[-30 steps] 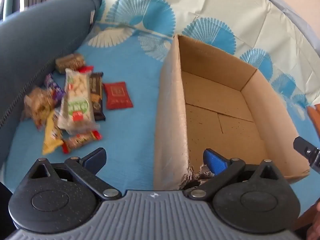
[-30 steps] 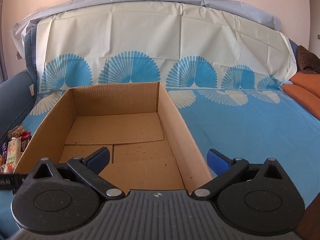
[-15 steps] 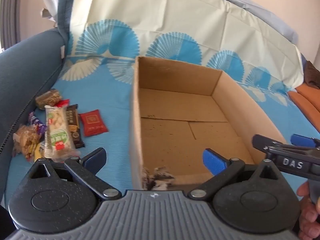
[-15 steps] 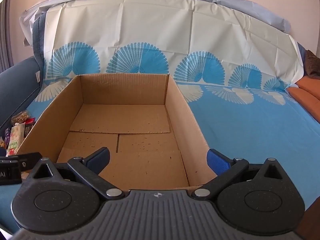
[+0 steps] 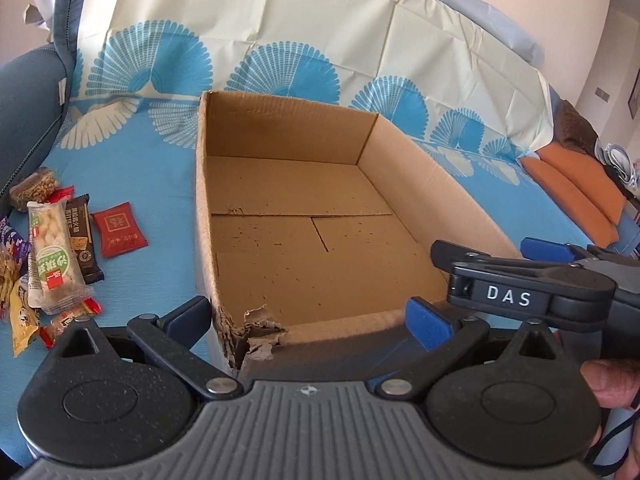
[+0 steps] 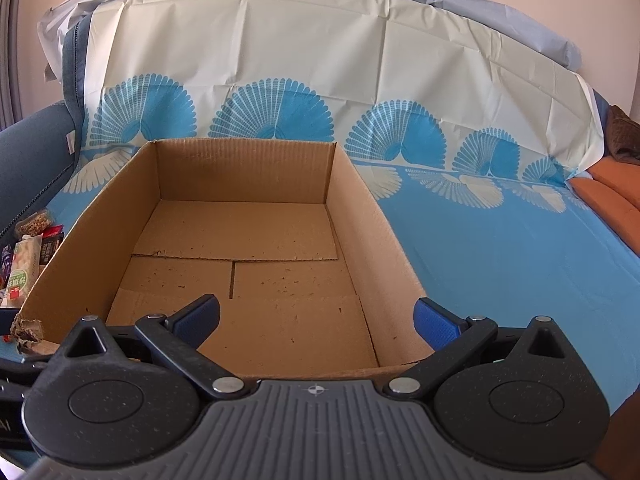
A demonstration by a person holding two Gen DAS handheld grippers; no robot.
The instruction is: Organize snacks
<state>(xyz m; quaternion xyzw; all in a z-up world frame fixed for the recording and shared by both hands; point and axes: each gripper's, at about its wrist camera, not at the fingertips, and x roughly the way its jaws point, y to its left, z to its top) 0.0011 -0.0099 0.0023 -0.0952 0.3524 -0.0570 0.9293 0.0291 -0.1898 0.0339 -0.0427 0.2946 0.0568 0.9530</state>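
Snacks (image 5: 52, 256) lie left of my left fingers (image 5: 308, 318), long axes pointing away, cardboard box (image 5: 304, 248) between them and my right fingers (image 6: 316, 318); both pairs spread wide, holding nothing.

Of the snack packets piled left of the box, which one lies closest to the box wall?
The square red packet. It lies alone on the blue cloth, nearest the cardboard box, while the dark brown bar and the others sit further left.
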